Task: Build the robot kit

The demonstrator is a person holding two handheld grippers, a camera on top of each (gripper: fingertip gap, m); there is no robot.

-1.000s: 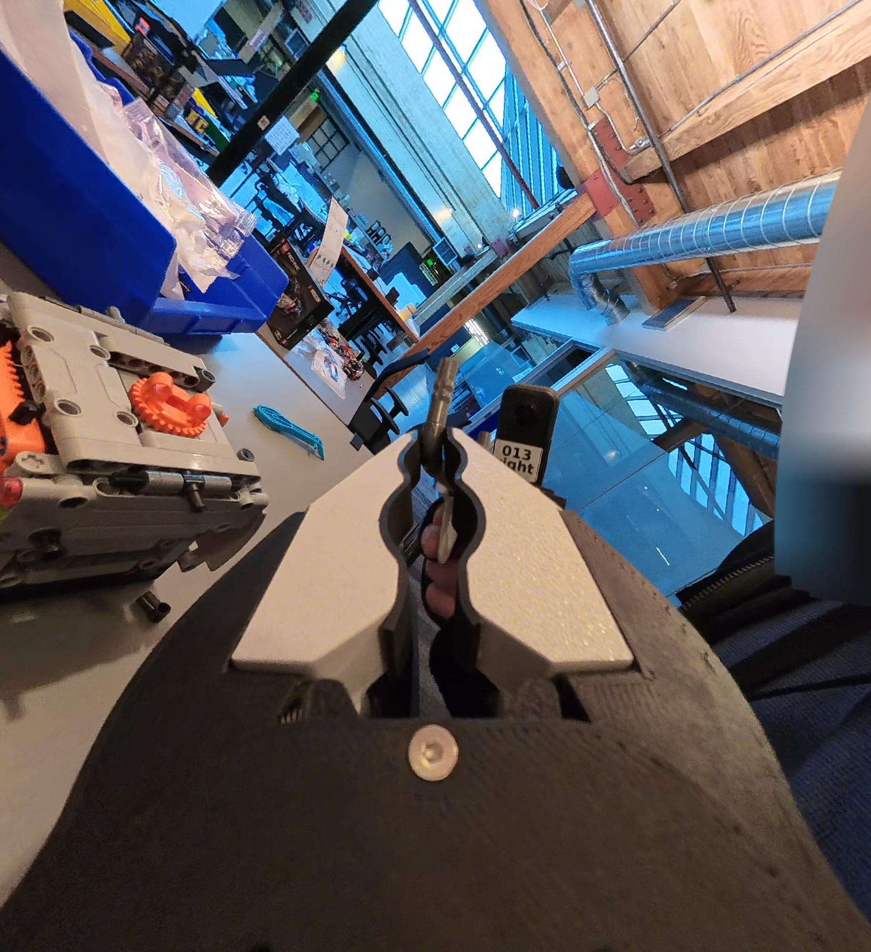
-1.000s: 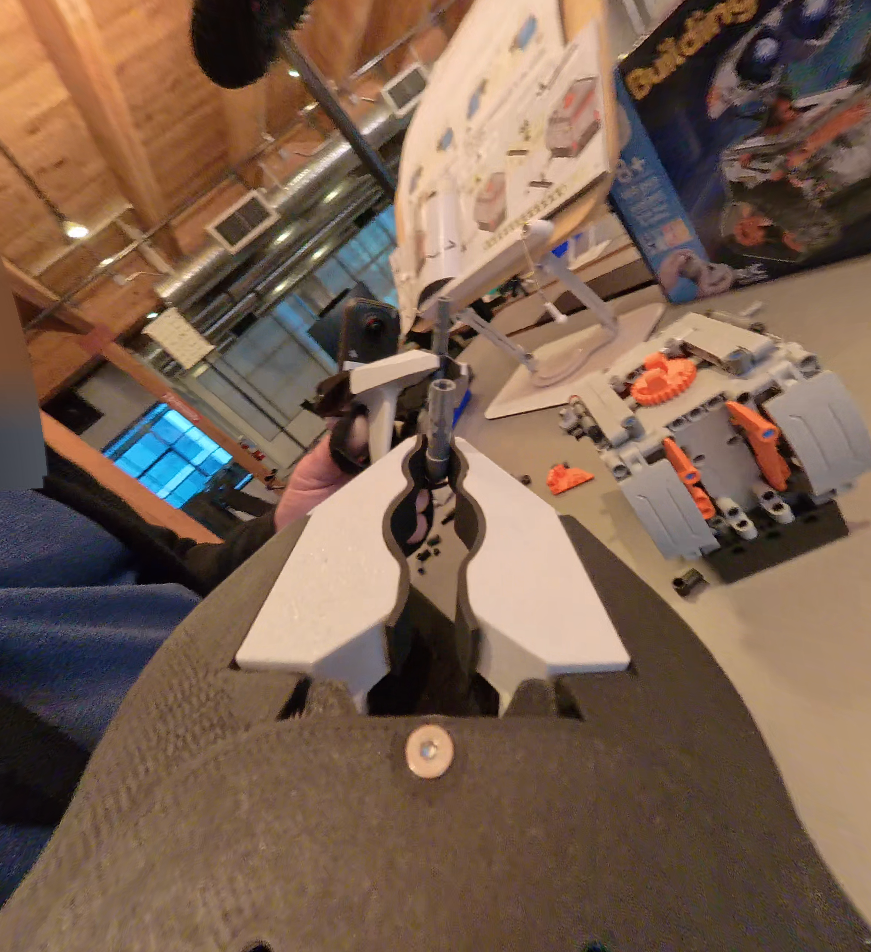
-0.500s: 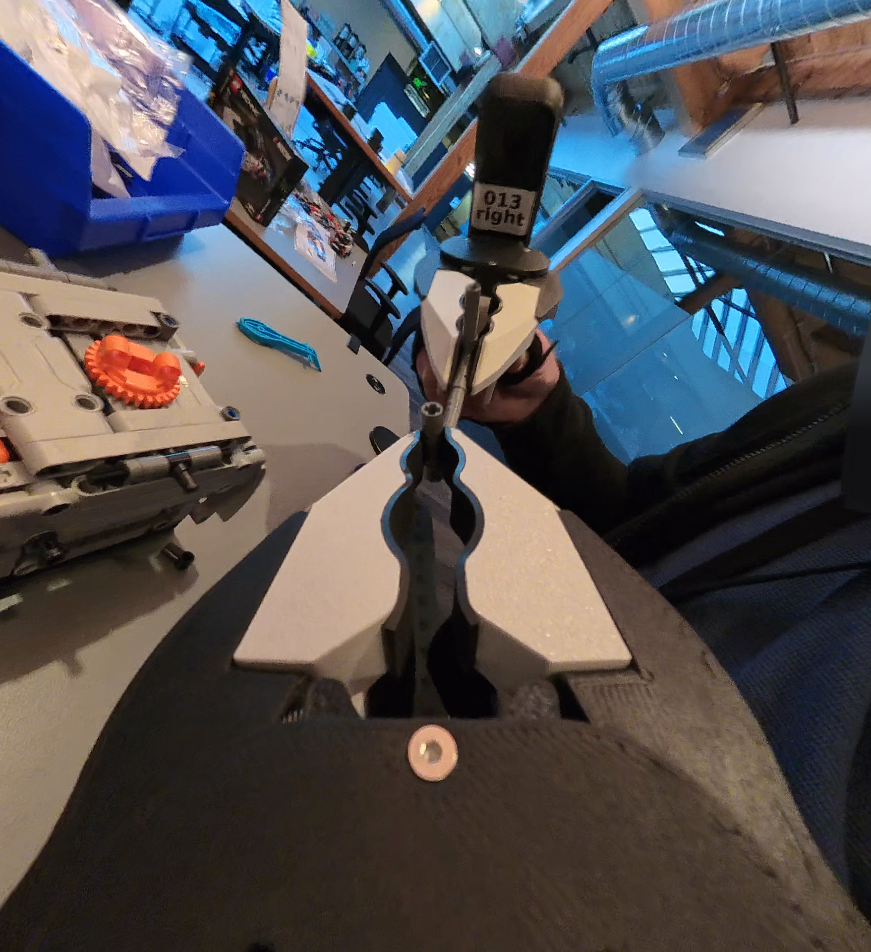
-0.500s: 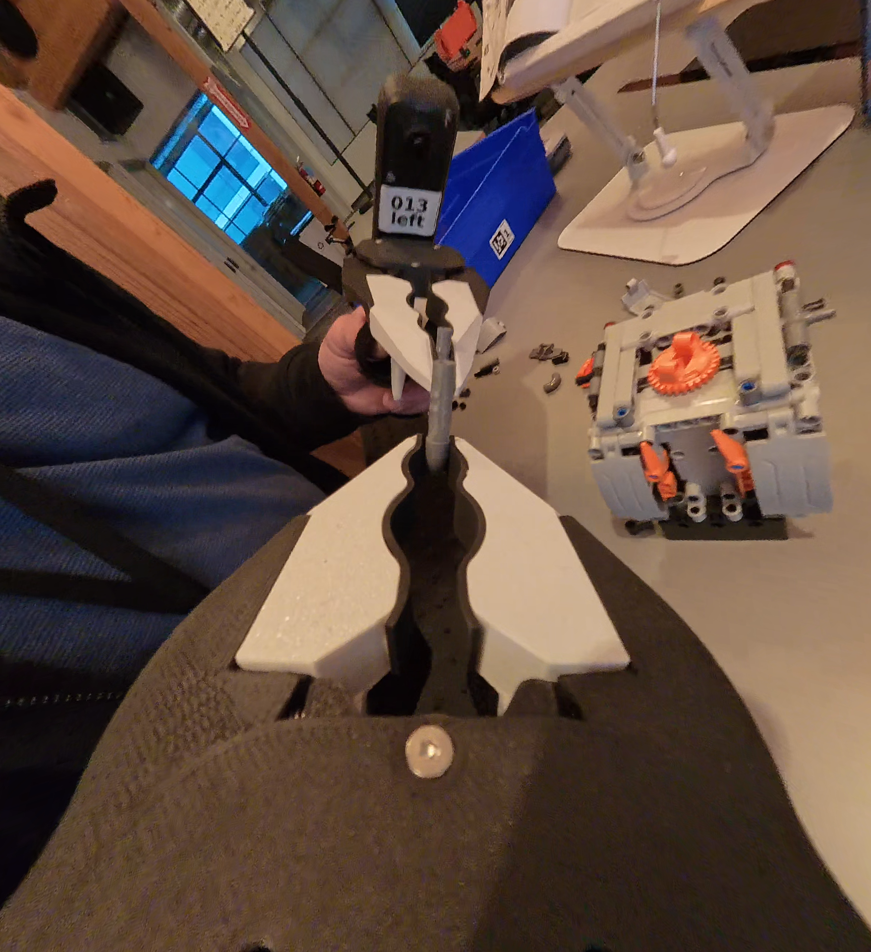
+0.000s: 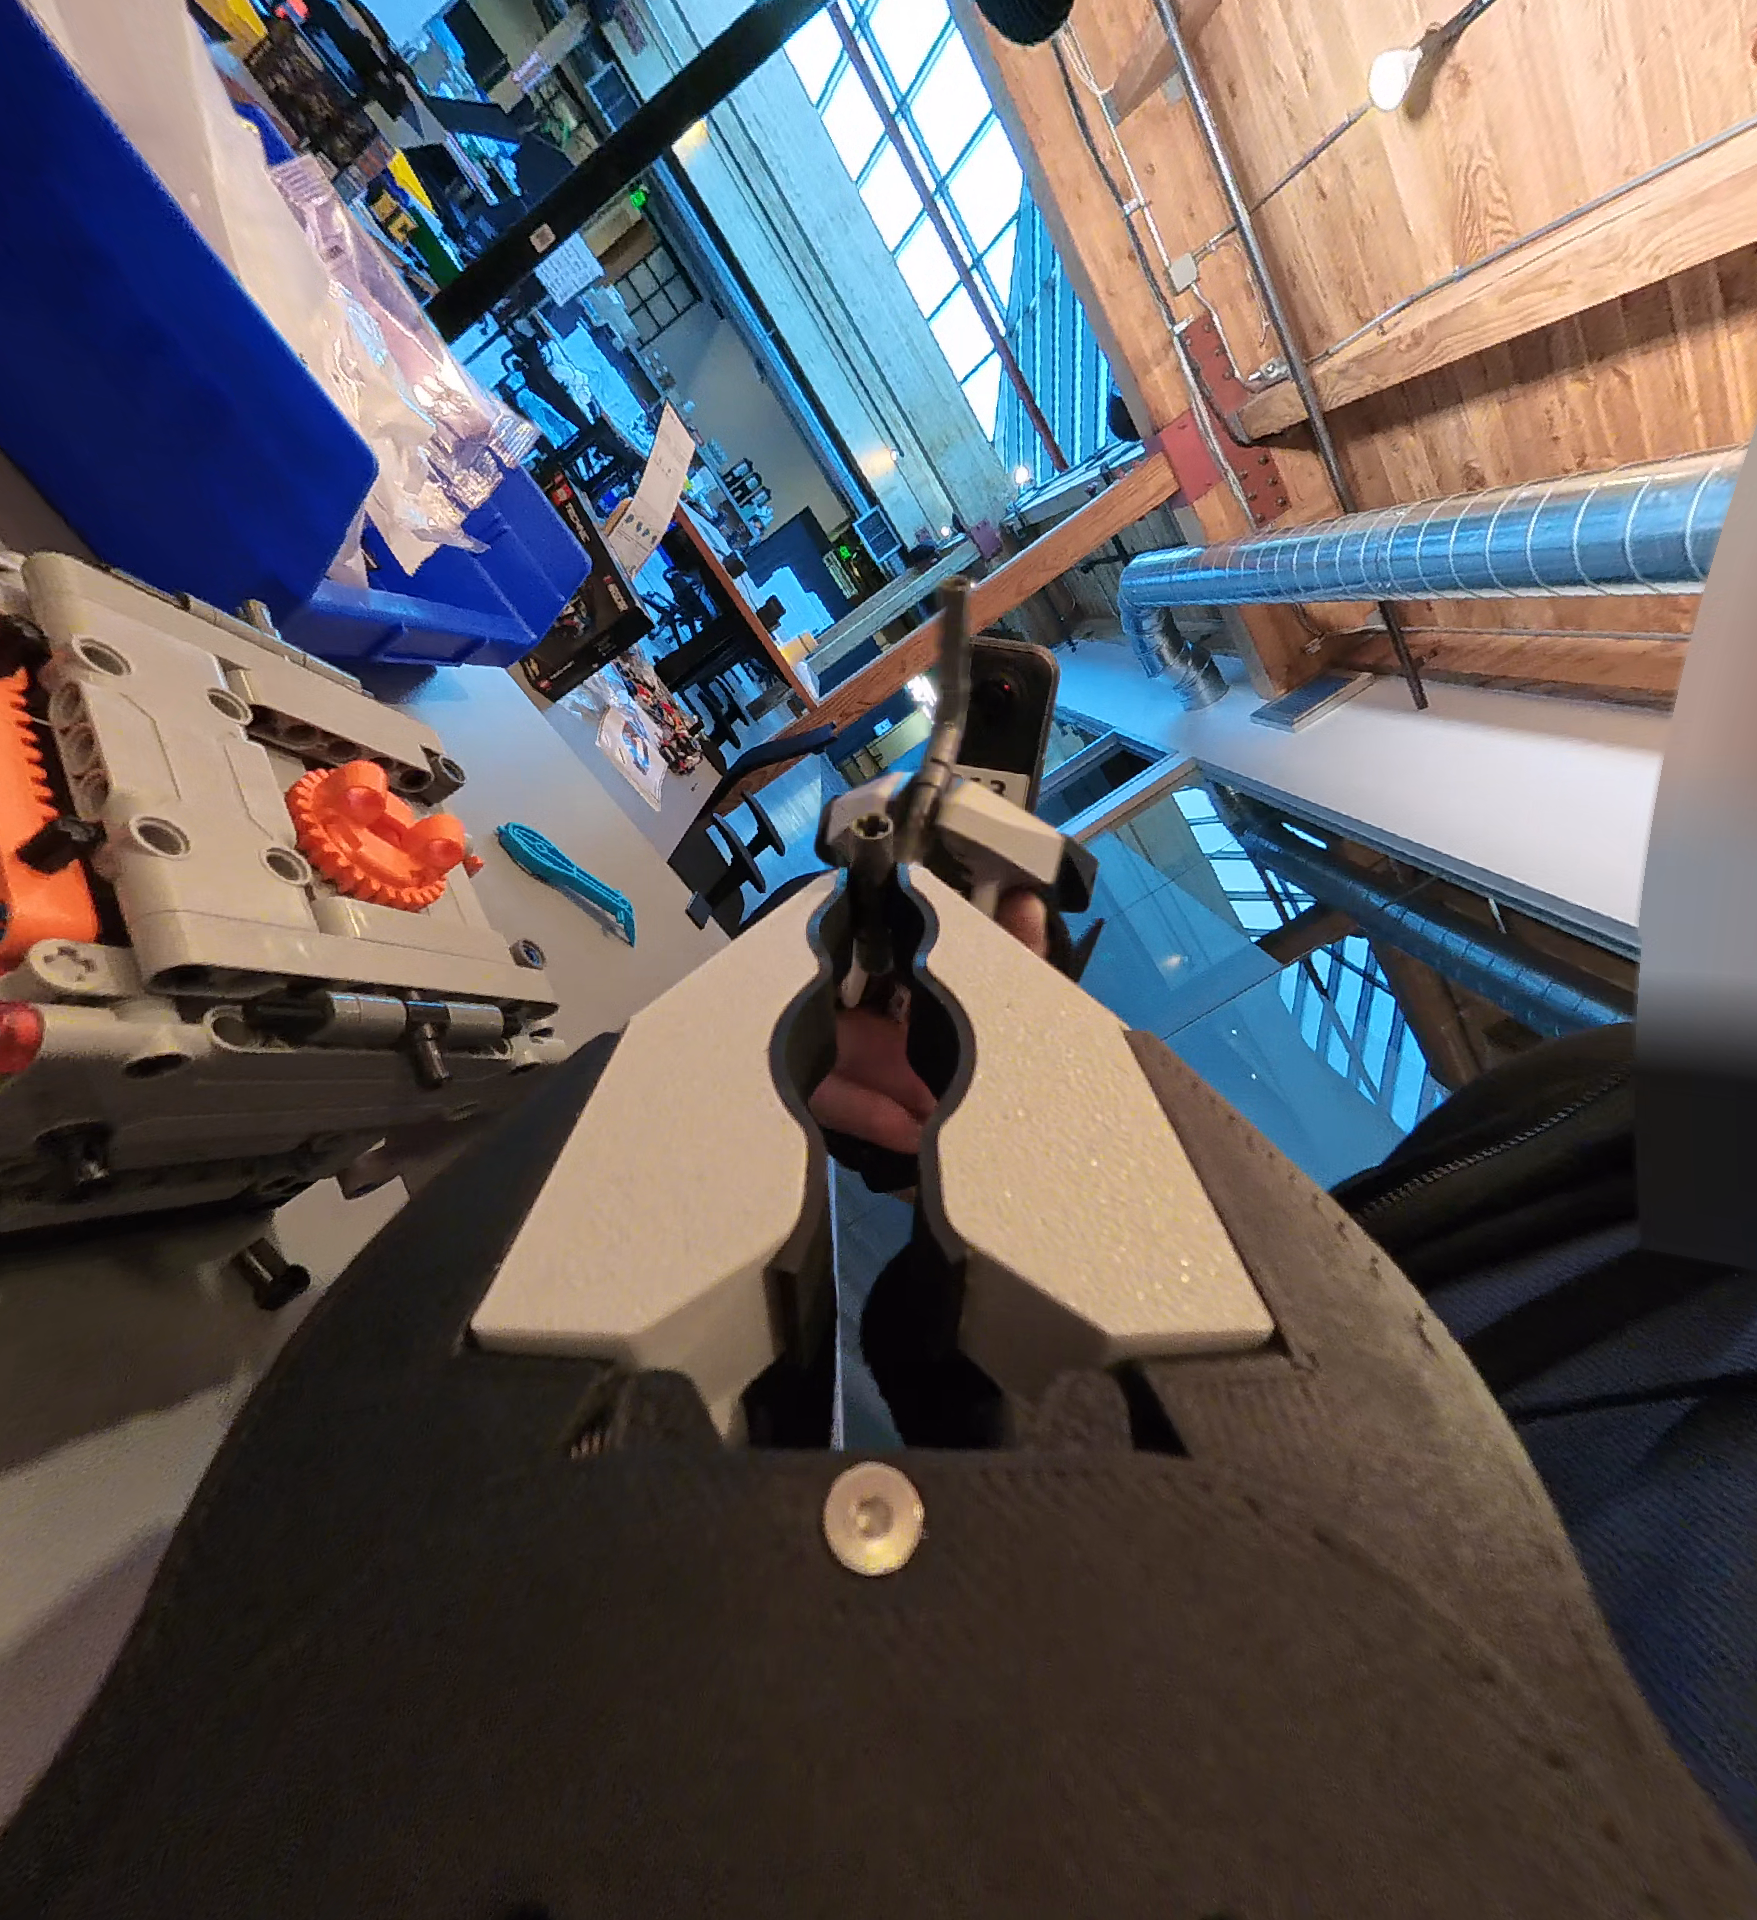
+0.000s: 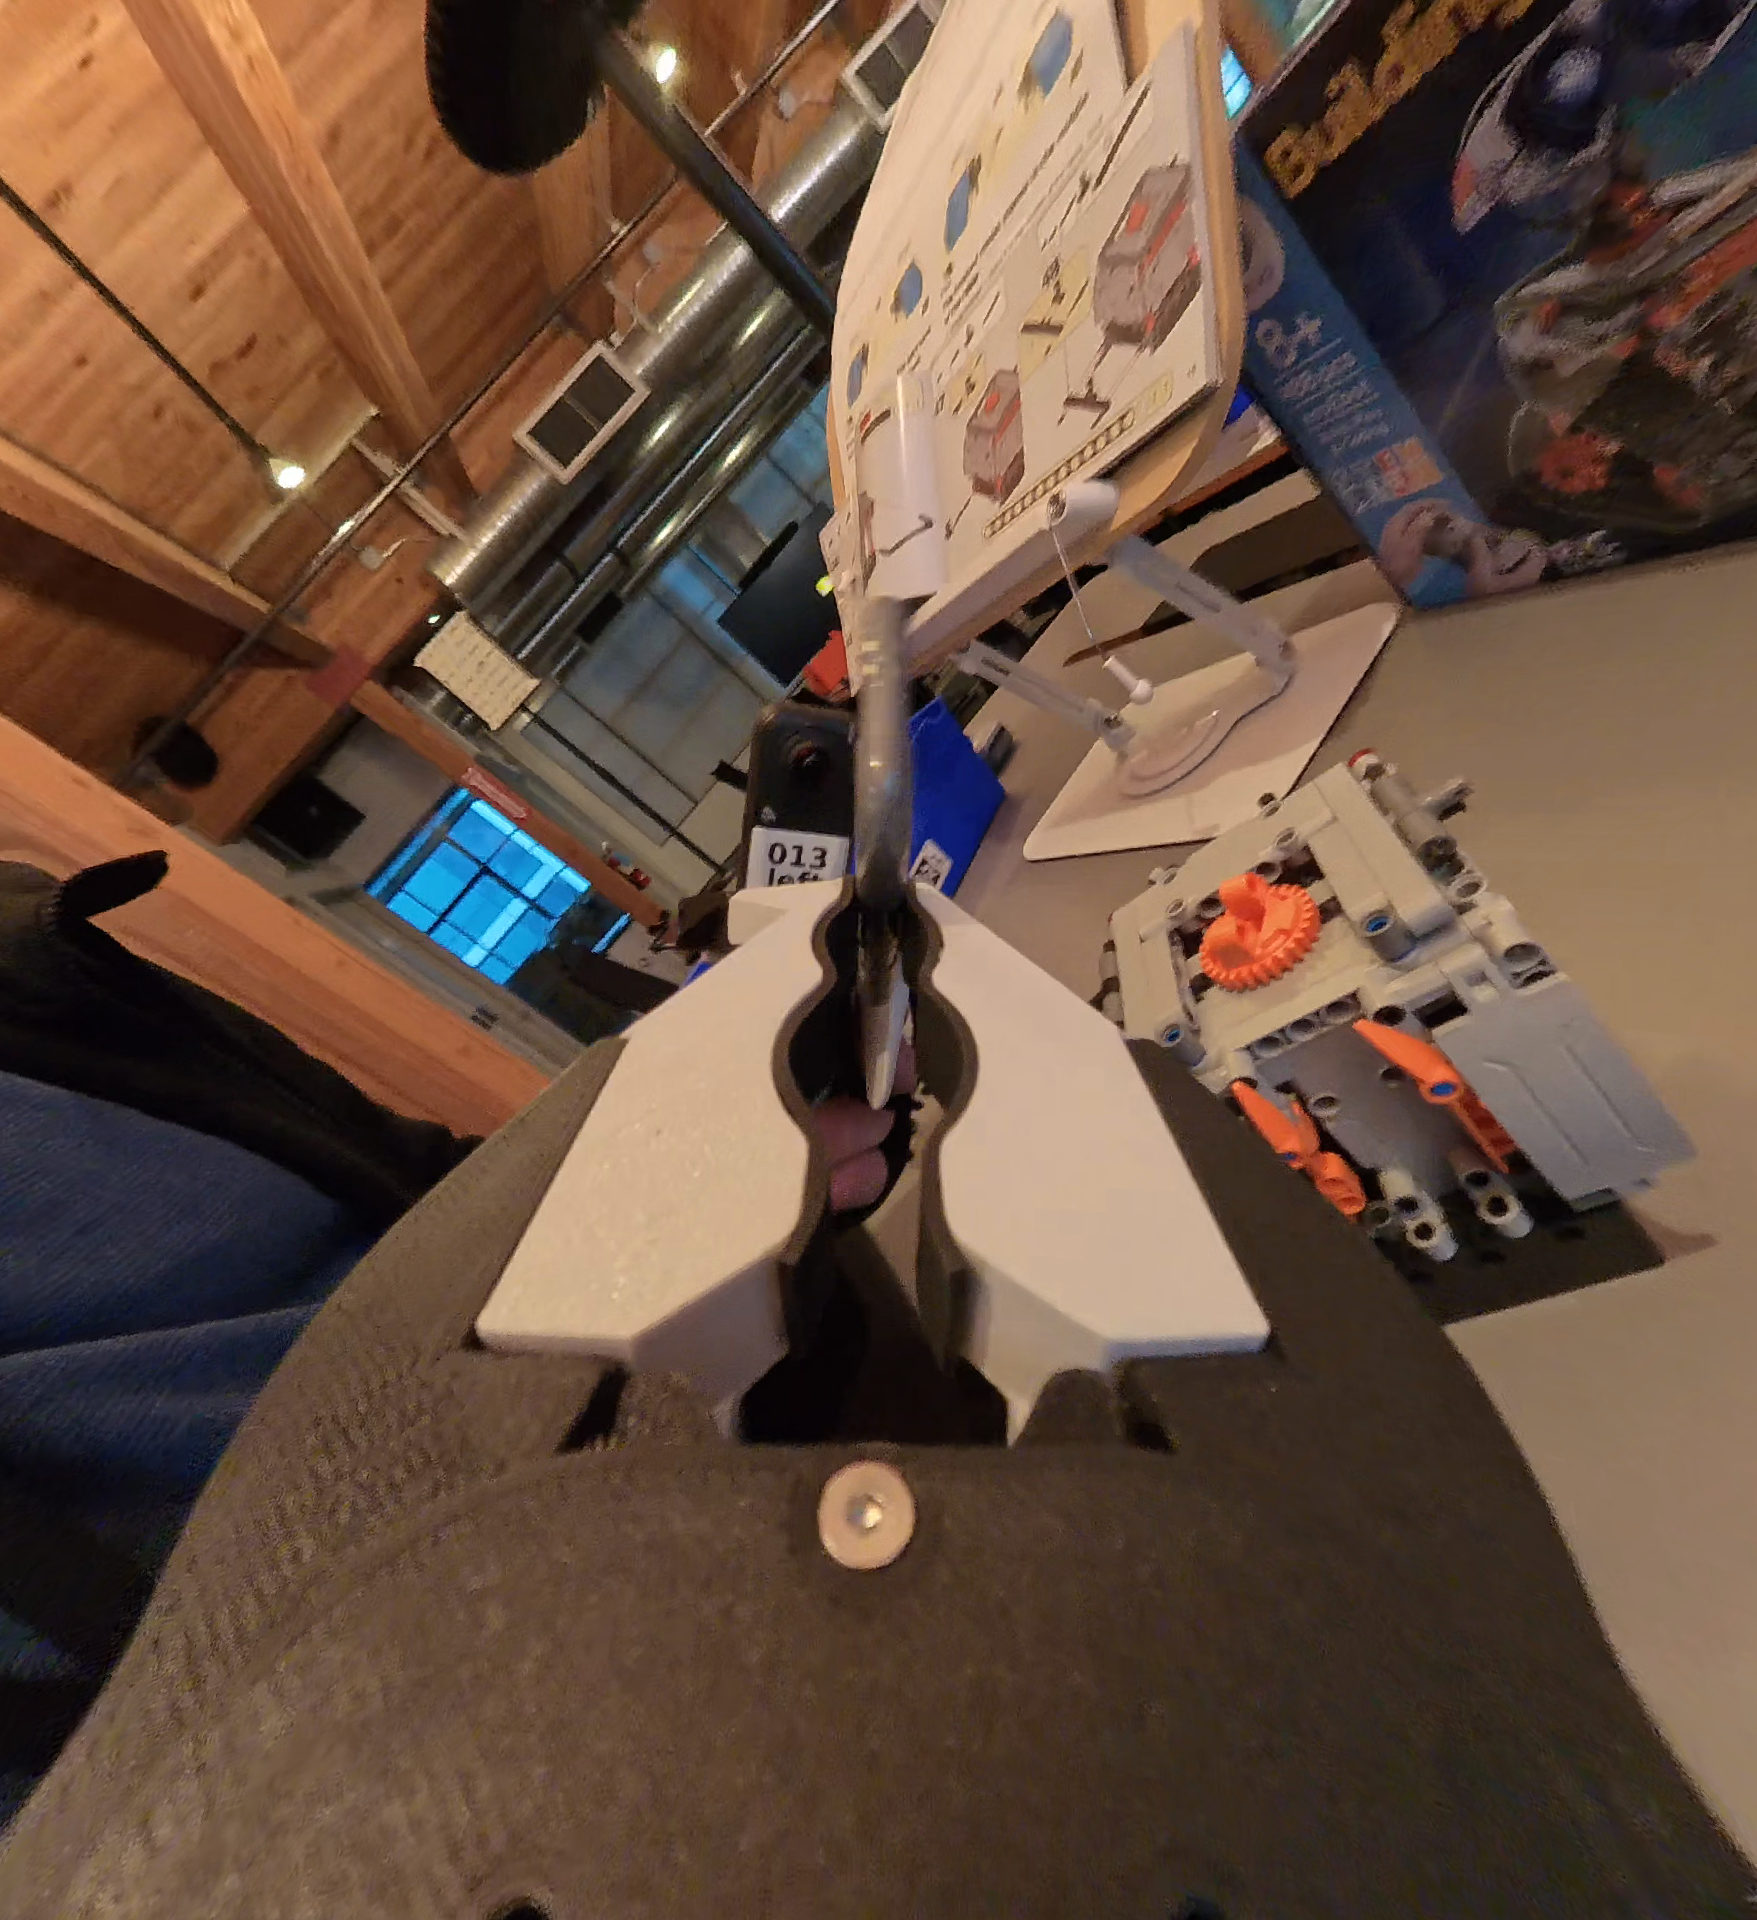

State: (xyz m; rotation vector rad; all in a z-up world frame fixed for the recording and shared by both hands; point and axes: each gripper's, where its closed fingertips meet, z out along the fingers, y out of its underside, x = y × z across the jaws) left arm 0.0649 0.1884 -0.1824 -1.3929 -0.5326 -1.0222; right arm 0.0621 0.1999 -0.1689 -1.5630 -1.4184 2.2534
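A grey rod (image 5: pixel 872 868) is sitting clamped between the left gripper (image 5: pixel 876 902) fingertips, held off the table (image 6: pixel 1580 727). The right gripper (image 6: pixel 879 914) is pinching a second rod (image 6: pixel 882 758), its fingers together on it. Both grippers are meeting tip to tip. A grey-and-orange model (image 6: pixel 1373 997) is resting nearby beside a blue bin (image 5: pixel 126 343).

A grey brick model (image 6: pixel 1373 1049) with an orange gear (image 6: pixel 1253 940) and orange claws sits on the pale grey table (image 6: pixel 1632 831), by a blue bin (image 5: pixel 115 343) and a teal tool (image 5: pixel 567 878).
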